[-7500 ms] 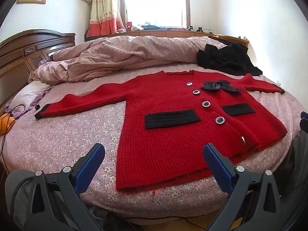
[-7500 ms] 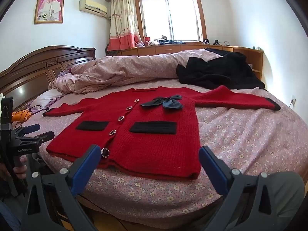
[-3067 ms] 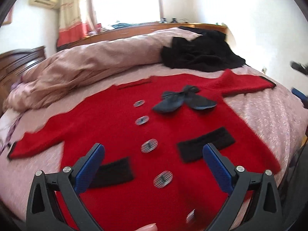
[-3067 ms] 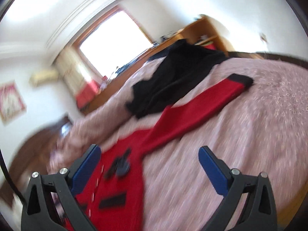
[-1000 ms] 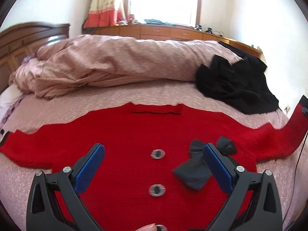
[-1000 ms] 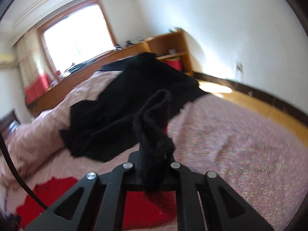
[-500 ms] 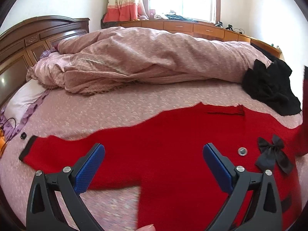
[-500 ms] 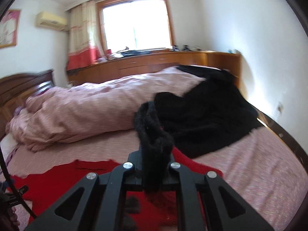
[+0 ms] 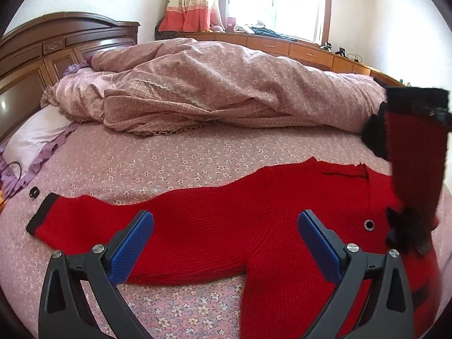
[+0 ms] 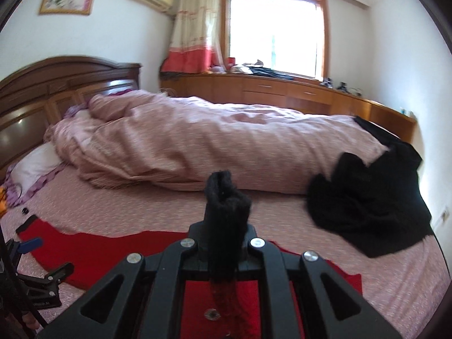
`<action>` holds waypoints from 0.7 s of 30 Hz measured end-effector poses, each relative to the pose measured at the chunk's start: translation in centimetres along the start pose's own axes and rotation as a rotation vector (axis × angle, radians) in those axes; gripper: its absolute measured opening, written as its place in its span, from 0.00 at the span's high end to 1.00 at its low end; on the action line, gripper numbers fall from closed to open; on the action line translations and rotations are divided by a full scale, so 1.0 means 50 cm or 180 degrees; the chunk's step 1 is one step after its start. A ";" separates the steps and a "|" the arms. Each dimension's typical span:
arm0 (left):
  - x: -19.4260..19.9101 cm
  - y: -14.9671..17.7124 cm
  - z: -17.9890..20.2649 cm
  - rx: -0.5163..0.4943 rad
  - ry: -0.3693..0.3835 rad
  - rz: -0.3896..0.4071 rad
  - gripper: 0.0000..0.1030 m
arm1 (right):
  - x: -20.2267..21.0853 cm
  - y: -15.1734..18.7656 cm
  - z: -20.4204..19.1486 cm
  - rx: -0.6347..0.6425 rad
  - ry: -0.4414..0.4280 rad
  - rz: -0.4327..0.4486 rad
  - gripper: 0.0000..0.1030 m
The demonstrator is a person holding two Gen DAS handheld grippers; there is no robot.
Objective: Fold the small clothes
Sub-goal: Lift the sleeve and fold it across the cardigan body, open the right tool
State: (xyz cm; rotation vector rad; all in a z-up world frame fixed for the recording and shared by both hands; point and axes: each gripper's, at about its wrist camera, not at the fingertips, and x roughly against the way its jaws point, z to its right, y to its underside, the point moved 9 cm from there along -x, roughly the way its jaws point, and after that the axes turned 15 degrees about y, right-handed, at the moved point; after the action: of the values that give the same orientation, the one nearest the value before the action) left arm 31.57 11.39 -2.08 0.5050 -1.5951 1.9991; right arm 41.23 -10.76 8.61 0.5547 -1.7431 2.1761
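The cardigan (image 9: 214,226) is coarse red knit wool with a fuzzy black cuff (image 10: 226,197). Bedsheet (image 9: 158,158) is matt floral cotton. Headboard (image 9: 56,45) is glossy dark wood; pads (image 9: 130,248) are textured blue rubber.

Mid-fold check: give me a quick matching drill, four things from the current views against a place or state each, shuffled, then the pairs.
Things:
1. right sleeve cuff
2. left sleeve cuff
3. left gripper
4. black garment

States:
A. fingers apart, nothing between them
B. heaped beside the quilt
C. pinched by the right gripper, lifted
D. flat on the bedsheet

Pairs: 1-C, 2-D, 3-A, 4-B
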 end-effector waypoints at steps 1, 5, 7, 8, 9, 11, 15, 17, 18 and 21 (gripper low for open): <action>0.003 0.000 -0.005 0.0027 0.0018 0.0007 0.04 | 0.000 0.002 -0.027 0.0066 -0.0024 0.0005 0.92; 0.012 0.001 -0.036 0.0153 0.0003 0.0011 0.04 | -0.004 0.010 -0.114 0.0223 -0.0138 0.0001 0.92; 0.011 0.007 -0.057 0.0267 -0.0005 -0.0032 0.04 | -0.011 0.016 -0.142 0.0258 -0.0180 -0.0029 0.92; 0.009 0.012 -0.067 0.0330 0.0004 -0.0070 0.04 | -0.015 0.022 -0.161 0.0280 -0.0200 -0.0040 0.92; 0.006 0.018 -0.076 0.0380 0.0022 -0.0100 0.04 | -0.018 0.026 -0.171 0.0297 -0.0210 -0.0051 0.92; -0.002 0.031 -0.096 0.0489 0.0033 -0.0180 0.04 | -0.028 0.046 -0.201 0.0356 -0.0237 -0.0100 0.92; -0.004 0.050 -0.129 0.0577 -0.0025 -0.0250 0.05 | -0.054 0.102 -0.276 0.0612 -0.0277 -0.0170 0.92; 0.000 0.051 -0.142 0.0577 -0.0076 -0.0246 0.05 | -0.073 0.152 -0.312 0.0733 -0.0315 -0.0286 0.92; 0.002 0.052 -0.150 0.0608 -0.0081 -0.0248 0.05 | -0.078 0.170 -0.325 0.0769 -0.0329 -0.0317 0.92; 0.006 0.052 -0.166 0.0749 0.0002 -0.0242 0.05 | -0.090 0.225 -0.363 0.0921 -0.0363 -0.0394 0.92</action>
State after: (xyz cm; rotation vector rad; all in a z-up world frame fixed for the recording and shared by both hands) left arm 30.01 19.08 -5.85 0.6436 -1.3259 2.1396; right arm 38.00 4.48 -6.66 0.8478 -1.4097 2.3622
